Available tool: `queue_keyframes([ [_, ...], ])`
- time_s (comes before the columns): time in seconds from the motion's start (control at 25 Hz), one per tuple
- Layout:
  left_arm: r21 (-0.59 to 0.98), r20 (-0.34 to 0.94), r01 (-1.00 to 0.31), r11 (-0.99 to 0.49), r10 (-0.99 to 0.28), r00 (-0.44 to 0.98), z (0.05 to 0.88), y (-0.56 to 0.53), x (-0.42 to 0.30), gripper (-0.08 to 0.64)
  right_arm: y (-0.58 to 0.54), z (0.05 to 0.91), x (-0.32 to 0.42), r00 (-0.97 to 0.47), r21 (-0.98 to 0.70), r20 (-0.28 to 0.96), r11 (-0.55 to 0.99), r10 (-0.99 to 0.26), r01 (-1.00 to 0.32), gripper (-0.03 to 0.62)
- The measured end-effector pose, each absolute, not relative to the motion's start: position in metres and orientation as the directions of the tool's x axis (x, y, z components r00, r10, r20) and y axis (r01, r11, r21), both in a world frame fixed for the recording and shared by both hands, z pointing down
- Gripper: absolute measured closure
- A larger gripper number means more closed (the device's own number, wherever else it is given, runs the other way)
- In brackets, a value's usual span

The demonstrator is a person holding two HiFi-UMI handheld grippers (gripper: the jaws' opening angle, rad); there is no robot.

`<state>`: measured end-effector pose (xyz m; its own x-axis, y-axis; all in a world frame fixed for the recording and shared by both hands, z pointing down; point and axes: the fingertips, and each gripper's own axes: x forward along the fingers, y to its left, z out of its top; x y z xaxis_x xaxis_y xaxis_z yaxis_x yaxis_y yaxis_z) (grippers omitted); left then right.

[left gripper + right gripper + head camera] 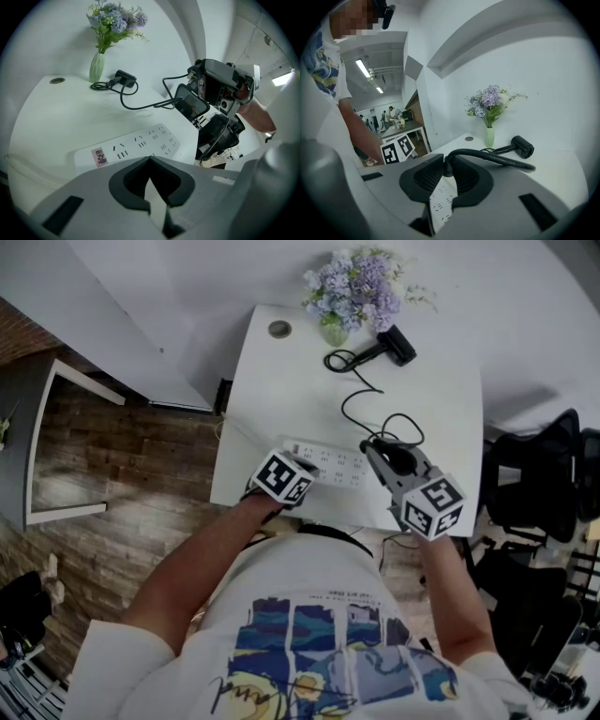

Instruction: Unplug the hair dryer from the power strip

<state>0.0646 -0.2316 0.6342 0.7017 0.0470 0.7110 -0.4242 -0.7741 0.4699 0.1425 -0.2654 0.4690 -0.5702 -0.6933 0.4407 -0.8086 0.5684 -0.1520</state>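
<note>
A white power strip (337, 468) lies near the front edge of the white table (272, 399); in the left gripper view its sockets (136, 143) all look empty. The black hair dryer (396, 343) lies at the back by the vase. Its black cord (361, 399) loops forward to the plug (401, 460), and my right gripper (386, 451) is shut on that plug, just off the strip's right end and above the table. Through the right gripper's jaws (446, 168) I see the strip (440, 201) below. My left gripper (295, 465) is shut, tips down at the strip's left end.
A vase of purple flowers (352, 287) stands at the table's back edge beside a round cable hole (279, 329). Black office chairs (534, 474) crowd the right side. Wooden floor and a grey desk lie to the left.
</note>
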Motion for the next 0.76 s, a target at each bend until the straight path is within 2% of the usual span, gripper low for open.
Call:
queue_keyframes([
  [0.76, 0.468, 0.711, -0.423, -0.776, 0.046, 0.702, 0.635, -0.235, 0.064, 0.56, -0.268, 0.482, 0.15, -0.562, -0.164, 0.45, 0.555, -0.694, -0.816, 0.532],
])
